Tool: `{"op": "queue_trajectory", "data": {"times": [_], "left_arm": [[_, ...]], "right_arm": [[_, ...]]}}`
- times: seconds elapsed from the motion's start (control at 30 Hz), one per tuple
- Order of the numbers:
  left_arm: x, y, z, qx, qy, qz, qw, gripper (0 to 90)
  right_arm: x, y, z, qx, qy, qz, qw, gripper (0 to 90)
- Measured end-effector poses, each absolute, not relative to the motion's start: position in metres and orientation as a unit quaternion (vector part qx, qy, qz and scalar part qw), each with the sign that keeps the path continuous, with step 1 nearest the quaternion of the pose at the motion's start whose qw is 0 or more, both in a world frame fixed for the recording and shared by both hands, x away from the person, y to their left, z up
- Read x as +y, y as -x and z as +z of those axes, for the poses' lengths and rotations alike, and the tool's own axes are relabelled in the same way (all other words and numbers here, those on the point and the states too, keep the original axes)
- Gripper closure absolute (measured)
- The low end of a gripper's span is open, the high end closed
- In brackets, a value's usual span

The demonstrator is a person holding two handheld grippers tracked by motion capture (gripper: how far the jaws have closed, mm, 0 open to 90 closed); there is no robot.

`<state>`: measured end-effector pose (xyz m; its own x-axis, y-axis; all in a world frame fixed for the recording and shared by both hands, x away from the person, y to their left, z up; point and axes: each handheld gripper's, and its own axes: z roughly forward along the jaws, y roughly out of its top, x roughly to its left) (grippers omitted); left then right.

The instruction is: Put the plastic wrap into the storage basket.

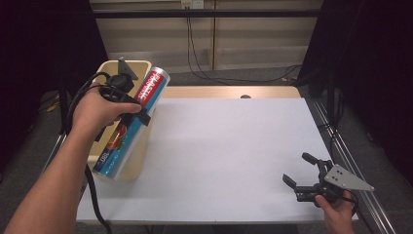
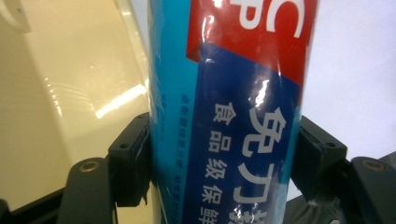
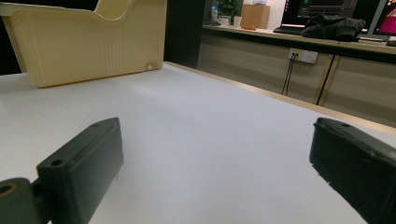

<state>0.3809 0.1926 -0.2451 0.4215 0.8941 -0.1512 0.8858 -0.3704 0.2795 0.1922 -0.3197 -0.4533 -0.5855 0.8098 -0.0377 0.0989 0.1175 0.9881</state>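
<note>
Left tool [image 1: 138, 108] clamps the wrap roll [image 1: 131, 127] mid-length, long axis tilted over the bin [image 1: 127, 166]; right tool [image 1: 301, 171] gapes.

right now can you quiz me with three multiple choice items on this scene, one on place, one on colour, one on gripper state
1. Where is the long roll?
A. flat mid-table
B. slanted over the cream bin at the table's left edge
C. on the floor

2. What colours are on the roll's wrapper?
A. green and yellow
B. plain white
C. blue, teal and red

3. How is the right gripper?
A. open, holding nothing
B. shut on the roll
C. shut on the bin

Answers: 1 B, the high view shows it slanted over the bin; 2 C, the left gripper view shows it; 3 A, its jaws stand apart over the white table.
</note>
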Motion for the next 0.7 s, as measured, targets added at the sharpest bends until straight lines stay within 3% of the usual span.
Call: {"op": "queue_trajectory", "data": {"times": [0.7], "left_arm": [[0.231, -0.385, -0.253, 0.587, -0.794, 0.028, 0.152, 32.0]], "right_arm": [[-0.318, -0.193, -0.454, 0.683, -0.331, 0.573, 0.308, 2.4]]}}
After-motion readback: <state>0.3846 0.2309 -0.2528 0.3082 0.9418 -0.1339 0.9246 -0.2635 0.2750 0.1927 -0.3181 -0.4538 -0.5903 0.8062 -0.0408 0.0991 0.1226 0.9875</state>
